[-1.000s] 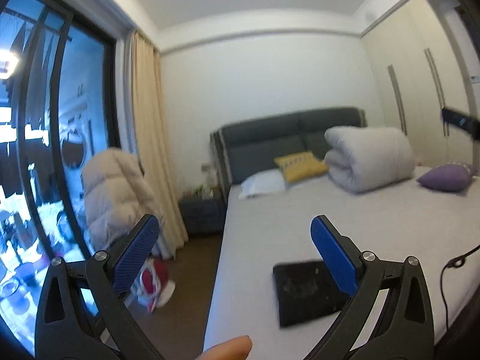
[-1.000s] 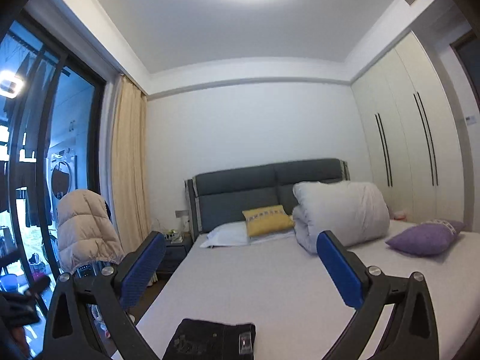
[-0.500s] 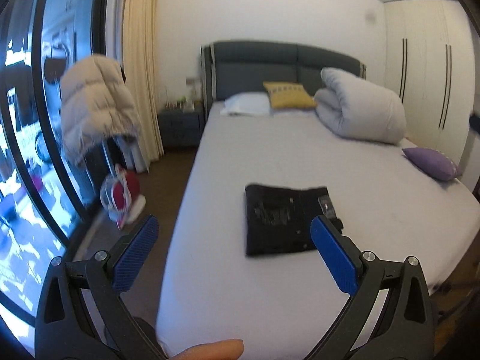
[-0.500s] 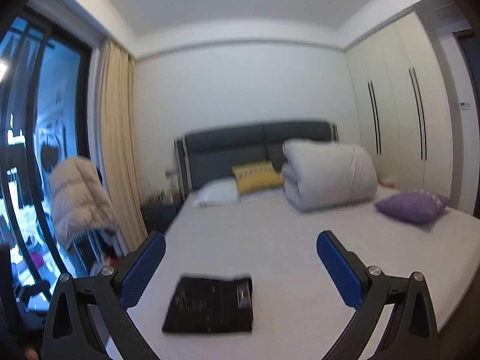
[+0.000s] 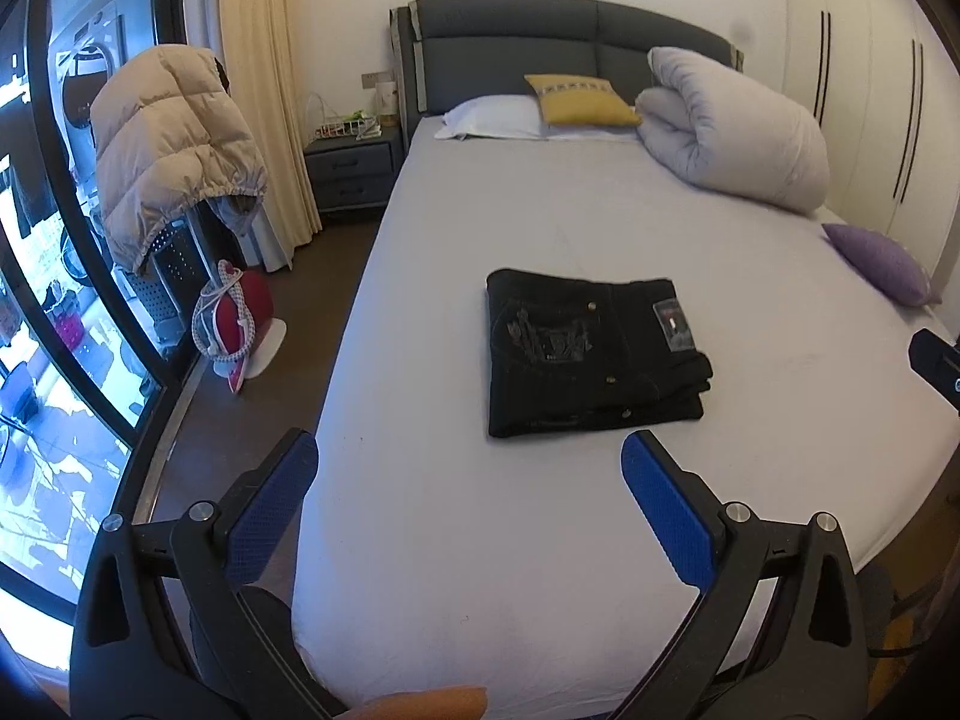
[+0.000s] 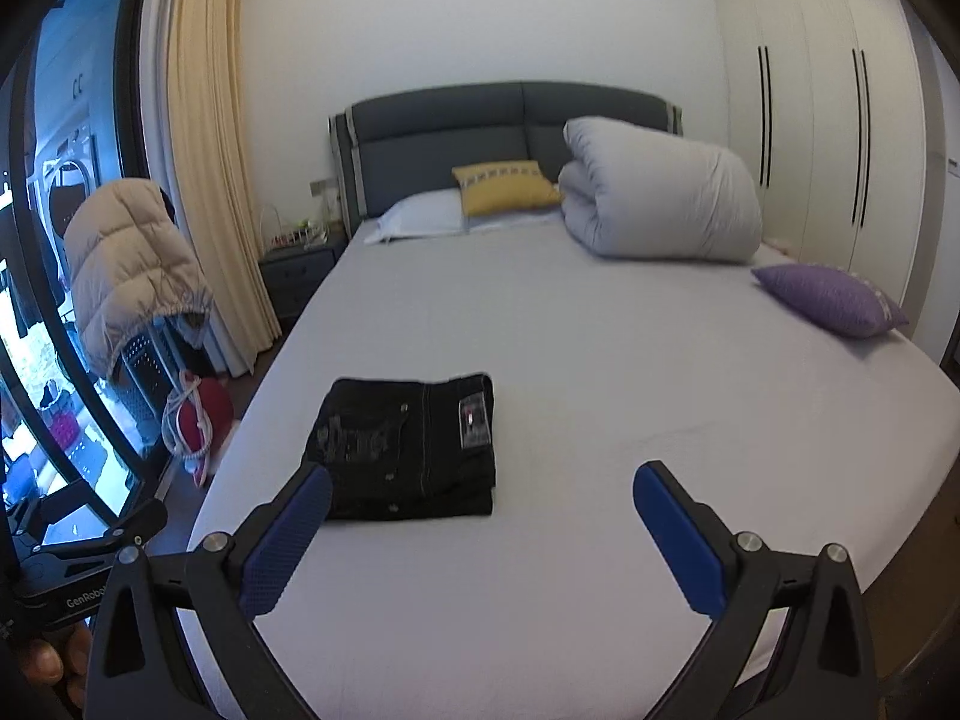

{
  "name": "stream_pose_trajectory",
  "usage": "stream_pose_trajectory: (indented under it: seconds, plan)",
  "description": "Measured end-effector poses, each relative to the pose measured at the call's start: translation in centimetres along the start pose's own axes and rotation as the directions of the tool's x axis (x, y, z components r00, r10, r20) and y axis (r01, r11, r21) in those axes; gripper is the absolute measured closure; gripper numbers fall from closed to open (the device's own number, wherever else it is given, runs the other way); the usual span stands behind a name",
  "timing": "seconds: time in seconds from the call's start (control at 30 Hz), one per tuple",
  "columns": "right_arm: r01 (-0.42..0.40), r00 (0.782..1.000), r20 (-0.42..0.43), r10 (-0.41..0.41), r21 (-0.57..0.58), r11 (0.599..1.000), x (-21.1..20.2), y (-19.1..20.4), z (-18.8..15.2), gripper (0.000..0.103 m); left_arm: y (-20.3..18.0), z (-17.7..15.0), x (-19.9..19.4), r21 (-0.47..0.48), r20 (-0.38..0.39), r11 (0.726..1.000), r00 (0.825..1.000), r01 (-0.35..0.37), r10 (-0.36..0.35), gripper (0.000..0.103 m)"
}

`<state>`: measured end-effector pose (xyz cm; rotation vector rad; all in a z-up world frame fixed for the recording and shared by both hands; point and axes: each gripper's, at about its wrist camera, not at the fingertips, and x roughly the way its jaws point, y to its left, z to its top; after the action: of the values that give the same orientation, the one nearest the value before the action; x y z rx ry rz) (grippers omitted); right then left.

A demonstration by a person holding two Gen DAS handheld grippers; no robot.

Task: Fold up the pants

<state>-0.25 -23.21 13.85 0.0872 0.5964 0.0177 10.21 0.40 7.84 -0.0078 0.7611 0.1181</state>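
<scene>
While both my jaws stand spread wide and empty above the near end of the bed point(image 5: 540, 540), the black pants point(image 5: 591, 351) lie folded flat mid-mattress, ahead of my left gripper point(image 5: 468, 480) and right gripper point(image 6: 480, 510), touching neither.

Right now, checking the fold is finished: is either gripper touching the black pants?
Apart. The left wrist view shows bare sheet between the left gripper and the folded pants; the right gripper is open, holding nothing.
</scene>
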Motion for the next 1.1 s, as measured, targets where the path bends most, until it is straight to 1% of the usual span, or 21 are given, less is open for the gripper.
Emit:
stream_pose_trajectory:
  seconds: [0.2, 0.23, 0.47, 0.77, 1.1]
  plan:
    - [-0.01, 0.999, -0.047, 0.009, -0.008, 1.0, 1.2, 0.3, -0.9, 0.0, -0.5, -0.6, 2.0, 0.001, -0.034, 1.0, 0.999, 0.007, -0.007, 0.0]
    - [-0.012, 0.999, -0.053, 0.012, -0.009, 1.0, 1.3, 0.3, -1.0, 0.0, -0.5, -0.6, 1.6, -0.001, -0.037, 1.0, 0.999, 0.008, -0.008, 0.0]
    - [-0.021, 0.996, -0.085, 0.019, -0.02, 1.0, 2.1, 0.4, -1.2, 0.0, -0.8, -1.2, 2.8, -0.001, -0.065, 1.0, 0.998, 0.014, -0.014, 0.0]
    - [-0.03, 0.993, -0.111, 0.026, -0.033, 0.999, 2.6, 0.9, -1.5, 0.0, -0.6, -1.5, 3.2, -0.012, -0.079, 1.0, 0.997, 0.017, -0.018, 0.0]
    - [-0.031, 0.992, -0.123, 0.026, -0.044, 0.999, 2.6, 1.4, -1.8, 0.0, -0.3, -1.7, 3.1, -0.026, -0.077, 1.0, 0.997, 0.015, -0.016, 0.0]
